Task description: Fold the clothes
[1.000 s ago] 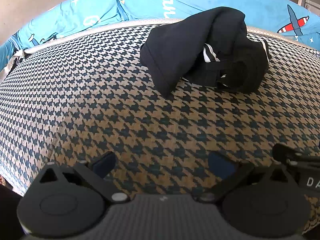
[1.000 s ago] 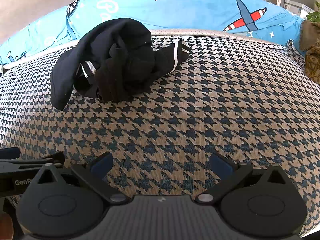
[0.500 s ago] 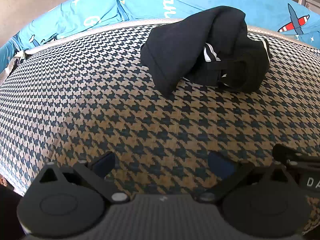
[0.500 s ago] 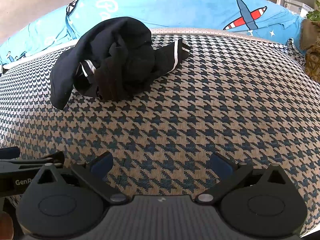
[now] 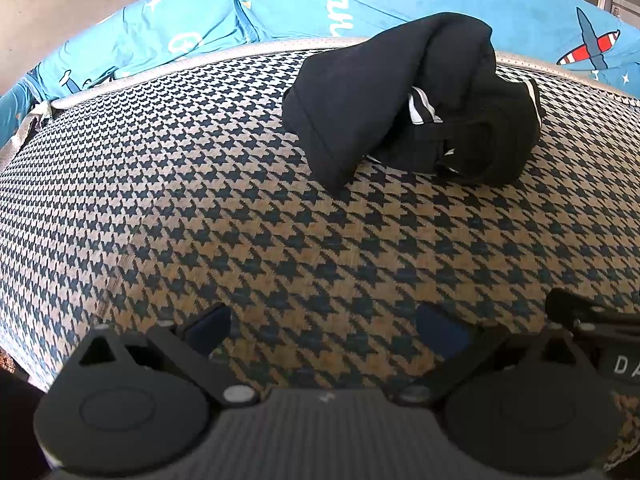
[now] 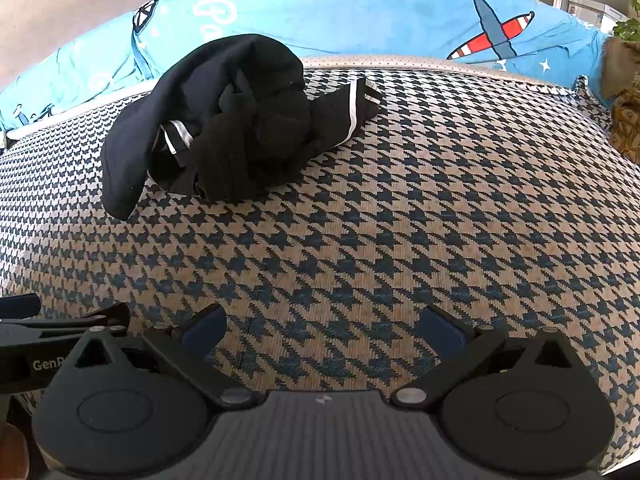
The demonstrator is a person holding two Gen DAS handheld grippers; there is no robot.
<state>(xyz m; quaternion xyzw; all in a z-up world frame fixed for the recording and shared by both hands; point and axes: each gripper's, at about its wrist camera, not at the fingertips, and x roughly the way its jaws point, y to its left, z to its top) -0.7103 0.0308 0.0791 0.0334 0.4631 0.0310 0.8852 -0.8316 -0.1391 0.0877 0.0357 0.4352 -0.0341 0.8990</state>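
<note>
A crumpled black garment with white stripes (image 5: pixel 412 108) lies in a heap toward the far side of a houndstooth-patterned cushion (image 5: pixel 200 200). In the right wrist view the garment (image 6: pixel 240 124) sits far left. My left gripper (image 5: pixel 322 326) is open and empty, hovering over the cushion's near part, well short of the garment. My right gripper (image 6: pixel 322 326) is open and empty, likewise short of the garment and to its right. Each gripper's body shows at the other view's edge.
A bright blue printed sheet with planes and lettering (image 6: pixel 400 20) runs behind the cushion. A pale piped edge (image 5: pixel 180 64) borders the cushion's far side. A brownish fabric and a plant (image 6: pixel 624 92) sit at the far right.
Both views have shifted slightly; the garment sits a little lower in frame, so both grippers have eased toward it. The jaws stay open.
</note>
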